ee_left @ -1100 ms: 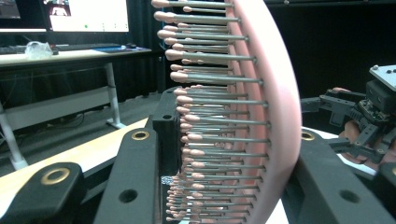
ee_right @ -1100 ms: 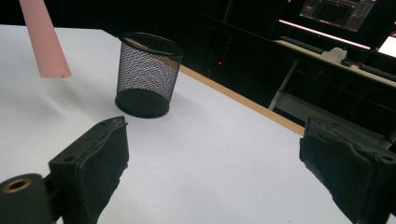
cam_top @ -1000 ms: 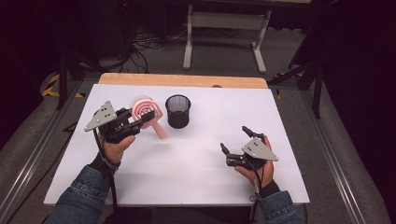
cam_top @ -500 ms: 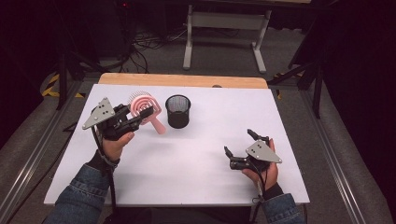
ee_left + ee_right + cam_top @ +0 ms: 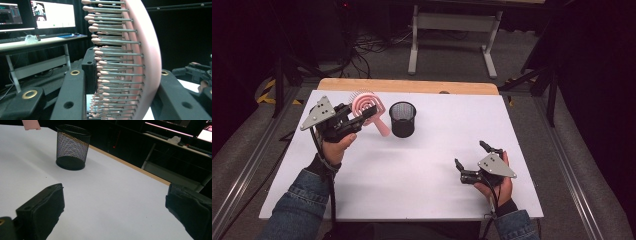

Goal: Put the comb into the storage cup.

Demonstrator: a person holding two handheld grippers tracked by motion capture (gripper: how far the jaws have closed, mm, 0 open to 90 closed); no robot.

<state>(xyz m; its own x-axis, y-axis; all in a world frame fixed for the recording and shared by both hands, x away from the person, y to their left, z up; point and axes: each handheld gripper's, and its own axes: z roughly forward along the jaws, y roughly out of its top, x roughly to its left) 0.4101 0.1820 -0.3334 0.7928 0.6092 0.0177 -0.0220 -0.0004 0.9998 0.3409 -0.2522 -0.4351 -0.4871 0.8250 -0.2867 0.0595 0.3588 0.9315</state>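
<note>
High view: one pink hairbrush (image 5: 367,107), one mesh cup (image 5: 402,119), two grippers.

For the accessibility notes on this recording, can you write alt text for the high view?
The left gripper holds a round pink bristled hairbrush above a white table, beside a black wire-mesh cup. The right gripper, jaws open and empty, rests near the table's front right.

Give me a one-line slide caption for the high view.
Left tool grips a pink round bristle hairbrush beside a black wire-mesh cup; right tool rests open on the white table.
</note>
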